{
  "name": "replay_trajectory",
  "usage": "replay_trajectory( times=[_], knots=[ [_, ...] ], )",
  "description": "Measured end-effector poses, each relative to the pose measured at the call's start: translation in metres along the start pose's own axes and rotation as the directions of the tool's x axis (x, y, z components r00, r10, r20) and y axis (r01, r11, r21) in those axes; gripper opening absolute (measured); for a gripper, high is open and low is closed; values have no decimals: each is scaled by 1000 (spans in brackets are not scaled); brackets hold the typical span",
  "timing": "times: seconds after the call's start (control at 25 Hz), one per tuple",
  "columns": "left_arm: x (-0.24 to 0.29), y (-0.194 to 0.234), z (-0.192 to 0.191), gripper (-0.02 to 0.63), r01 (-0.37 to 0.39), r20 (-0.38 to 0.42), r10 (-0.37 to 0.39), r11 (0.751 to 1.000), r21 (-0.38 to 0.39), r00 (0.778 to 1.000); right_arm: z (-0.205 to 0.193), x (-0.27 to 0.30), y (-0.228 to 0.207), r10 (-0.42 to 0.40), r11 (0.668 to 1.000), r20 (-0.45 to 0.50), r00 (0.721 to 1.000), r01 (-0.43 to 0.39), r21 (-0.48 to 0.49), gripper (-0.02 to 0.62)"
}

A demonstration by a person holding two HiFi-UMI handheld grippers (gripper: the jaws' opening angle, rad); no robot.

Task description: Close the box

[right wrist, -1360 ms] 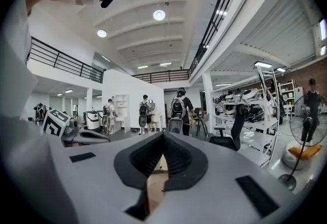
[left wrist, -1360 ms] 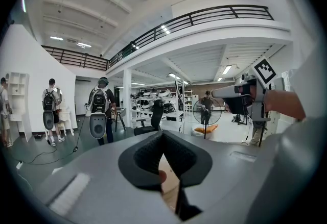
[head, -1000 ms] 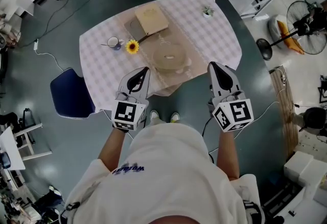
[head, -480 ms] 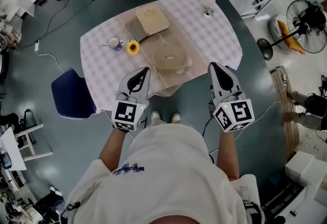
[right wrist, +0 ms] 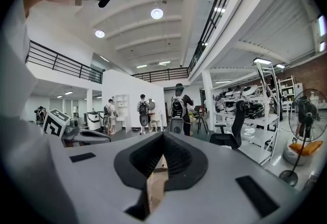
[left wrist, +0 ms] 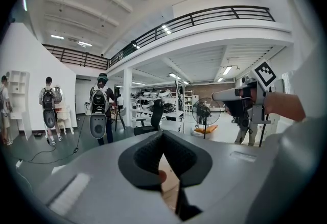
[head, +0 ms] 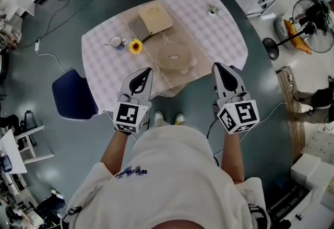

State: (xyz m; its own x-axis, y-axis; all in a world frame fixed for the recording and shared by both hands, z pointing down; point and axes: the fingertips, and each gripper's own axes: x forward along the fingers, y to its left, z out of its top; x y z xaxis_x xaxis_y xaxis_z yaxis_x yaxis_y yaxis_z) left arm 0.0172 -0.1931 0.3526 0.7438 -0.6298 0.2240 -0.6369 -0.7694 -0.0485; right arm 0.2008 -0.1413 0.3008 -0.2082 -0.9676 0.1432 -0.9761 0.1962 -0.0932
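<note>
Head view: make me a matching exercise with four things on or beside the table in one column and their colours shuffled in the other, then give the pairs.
Things:
1. flower
2. chair
3. box
4. tablecloth

Colours:
A. blue
B. cardboard tan
C. yellow
D. pale checked

Pairs: 1-C, 2-A, 3-B, 4-D

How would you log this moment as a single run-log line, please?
phase: before approach | left gripper: fingers shut, empty | right gripper: fingers shut, empty | box: on table, untouched
</note>
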Motion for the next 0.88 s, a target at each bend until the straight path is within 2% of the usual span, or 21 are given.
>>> replay_trajectory(
  times=[0.88],
  knots=[
    [2,1,-1,2,4,5,-4,1000,5,1000,-2,5,3,7,1000,-22,1000,-8,-30,3]
  ],
)
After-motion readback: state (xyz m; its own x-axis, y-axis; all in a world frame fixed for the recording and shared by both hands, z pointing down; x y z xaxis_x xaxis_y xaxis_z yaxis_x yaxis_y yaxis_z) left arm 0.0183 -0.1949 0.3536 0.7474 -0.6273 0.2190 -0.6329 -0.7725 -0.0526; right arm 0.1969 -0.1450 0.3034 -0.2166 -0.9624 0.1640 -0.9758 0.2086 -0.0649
